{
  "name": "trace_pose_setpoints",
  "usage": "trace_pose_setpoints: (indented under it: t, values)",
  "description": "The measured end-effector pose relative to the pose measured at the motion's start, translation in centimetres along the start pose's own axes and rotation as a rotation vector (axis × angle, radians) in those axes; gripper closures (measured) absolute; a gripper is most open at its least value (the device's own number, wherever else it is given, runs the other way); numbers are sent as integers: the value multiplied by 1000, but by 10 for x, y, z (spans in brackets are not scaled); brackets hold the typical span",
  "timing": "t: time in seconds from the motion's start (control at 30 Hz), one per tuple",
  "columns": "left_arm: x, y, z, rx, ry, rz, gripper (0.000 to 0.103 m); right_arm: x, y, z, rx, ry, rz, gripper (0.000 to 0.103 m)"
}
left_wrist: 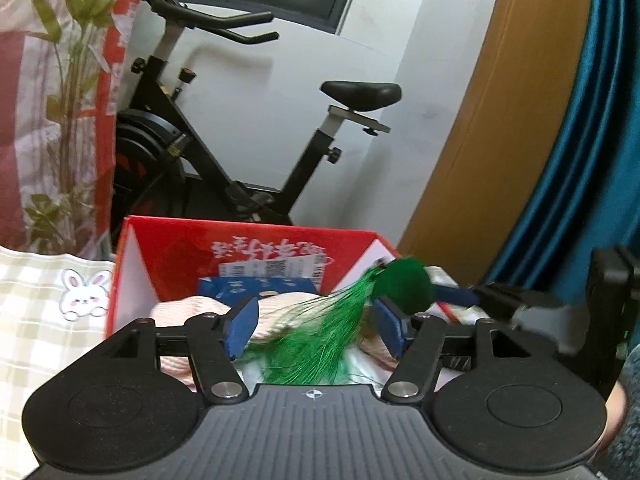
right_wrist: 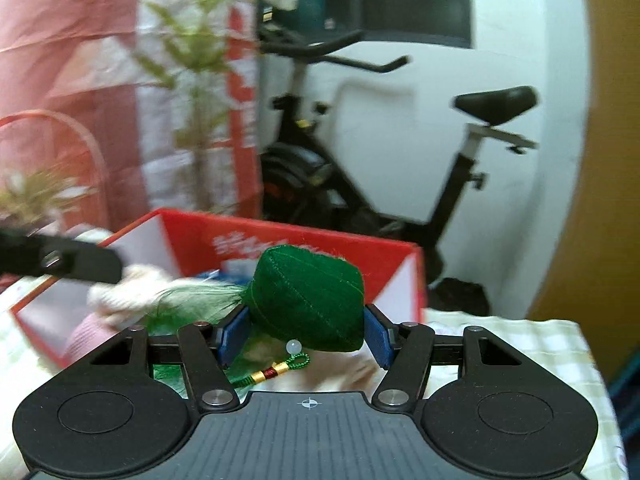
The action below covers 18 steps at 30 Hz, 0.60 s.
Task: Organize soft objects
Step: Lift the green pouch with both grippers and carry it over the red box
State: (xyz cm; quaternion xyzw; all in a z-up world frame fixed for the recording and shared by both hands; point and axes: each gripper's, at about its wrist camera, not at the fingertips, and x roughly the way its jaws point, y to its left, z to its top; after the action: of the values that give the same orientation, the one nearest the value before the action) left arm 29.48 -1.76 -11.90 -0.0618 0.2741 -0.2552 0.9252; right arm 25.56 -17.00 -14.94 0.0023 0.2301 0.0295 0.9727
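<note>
matt green felt pouch (right_wrist: 308, 304), glossy cardboard box (right_wrist: 384, 268)

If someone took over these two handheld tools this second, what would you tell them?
Right tool: the green stuffed sachet sits between its blue pads, which look closed on it; bead and cord loop hang below.
Left tool: open, holding nothing; the sachet's green tassel trails between its fingers.
Both hover over the red box, which stands on a checked cloth.
Done: pink knitted pieces already lie in the box.
Left: lower the sachet into the box and let go. I can't see whether other soft things remain outside.
</note>
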Motion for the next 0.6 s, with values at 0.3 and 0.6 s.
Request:
trace_pose_setpoints:
  t: [0.3,0.6]
  values:
    - [-6,4,2,14,-23,80,26,-13,3,20,-50,-161,-106,46]
    - [-19,11,2,-8,-54,109,23,-32,29,53,-109,-225,-3,46]
